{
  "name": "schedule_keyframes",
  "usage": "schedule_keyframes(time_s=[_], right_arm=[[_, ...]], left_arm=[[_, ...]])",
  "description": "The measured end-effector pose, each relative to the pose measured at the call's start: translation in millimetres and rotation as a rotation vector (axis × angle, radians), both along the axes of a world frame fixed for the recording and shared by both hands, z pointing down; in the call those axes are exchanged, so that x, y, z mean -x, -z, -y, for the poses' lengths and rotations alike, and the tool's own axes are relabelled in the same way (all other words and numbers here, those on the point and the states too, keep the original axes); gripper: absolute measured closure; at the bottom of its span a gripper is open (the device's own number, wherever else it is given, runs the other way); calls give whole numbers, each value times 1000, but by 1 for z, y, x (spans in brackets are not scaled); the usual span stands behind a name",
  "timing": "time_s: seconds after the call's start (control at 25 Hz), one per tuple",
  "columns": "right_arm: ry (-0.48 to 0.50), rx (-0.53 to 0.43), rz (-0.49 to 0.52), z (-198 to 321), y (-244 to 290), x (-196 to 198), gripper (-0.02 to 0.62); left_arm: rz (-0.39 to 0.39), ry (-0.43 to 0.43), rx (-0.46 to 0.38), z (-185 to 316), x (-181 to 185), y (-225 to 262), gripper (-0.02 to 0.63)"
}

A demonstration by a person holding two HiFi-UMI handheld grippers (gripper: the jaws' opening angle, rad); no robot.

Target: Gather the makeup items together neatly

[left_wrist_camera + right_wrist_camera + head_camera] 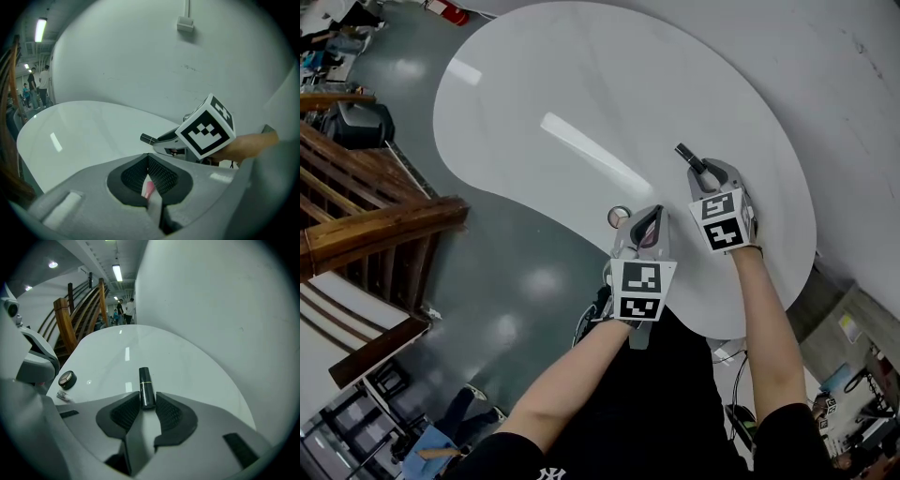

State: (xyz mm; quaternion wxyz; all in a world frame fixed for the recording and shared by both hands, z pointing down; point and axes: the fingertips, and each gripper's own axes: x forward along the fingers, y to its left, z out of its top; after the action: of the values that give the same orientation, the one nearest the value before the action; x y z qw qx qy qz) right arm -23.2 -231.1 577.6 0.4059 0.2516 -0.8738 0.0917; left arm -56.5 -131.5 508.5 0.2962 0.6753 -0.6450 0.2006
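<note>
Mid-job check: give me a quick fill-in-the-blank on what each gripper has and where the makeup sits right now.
The left gripper is shut on a thin item whose colour is ___.
The right gripper is open, and the tube lying between its jaws is coloured ___.
In the head view, the round compact sits on the table nearest the ___ gripper.
Missing words: pink; black; left.
</note>
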Motion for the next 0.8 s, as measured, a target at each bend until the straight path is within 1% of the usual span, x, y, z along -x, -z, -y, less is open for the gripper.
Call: schedule_keyframes(time_s=[0.08, 0.16, 0.36, 0.52, 0.8], right_arm=[[13, -3, -6, -1, -1, 1, 492], [16, -4, -11, -2, -1, 2, 495], [-27, -1, 13, -4, 10, 1, 497], [-121, 1, 71, -15, 27, -5, 497], [-293, 19, 159, -59, 53, -20, 497]], left_arm=[[1, 4, 0, 0, 2, 0, 597], [2, 6, -2, -1, 3, 1, 597], [-2, 6, -18, -6, 9, 8, 597], [-8, -13, -40, -14, 13, 16, 597], [-9, -91, -69, -35, 11, 28, 597]])
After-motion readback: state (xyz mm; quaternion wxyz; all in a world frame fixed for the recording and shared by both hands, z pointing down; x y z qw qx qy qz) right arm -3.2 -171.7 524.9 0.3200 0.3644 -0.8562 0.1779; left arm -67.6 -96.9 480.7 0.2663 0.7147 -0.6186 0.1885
